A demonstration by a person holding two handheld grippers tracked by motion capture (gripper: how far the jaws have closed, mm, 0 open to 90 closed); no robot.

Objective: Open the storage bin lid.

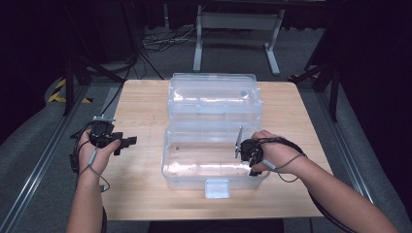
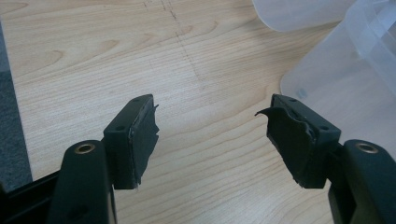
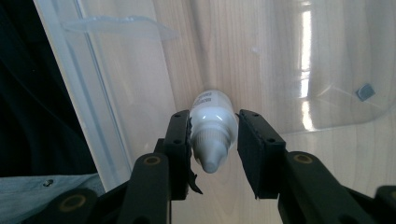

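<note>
Inside clear box (image 3: 116,116): bottle (image 3: 212,128) btwn right gripper (image 3: 214,135) pads, grip loosened, small gap.

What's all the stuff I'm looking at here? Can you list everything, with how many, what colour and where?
Table: one, light wood, centre of the room.
Storage box: one, clear plastic, middle of the table, lid folded open toward the far side, latch at the near edge.
Small bottle: one, white with a grey pointed cap, inside the box between the right gripper's jaws; a gap shows beside one jaw.
Metal stand: one, light grey, on the floor behind the table.
Cables: several, black, on the grey floor at the back left.
Left gripper: one, black, jaws open over bare table left of the box.
Right gripper: one, black, reaching into the box.
Forearms: two, coming in from the near edge.
</note>
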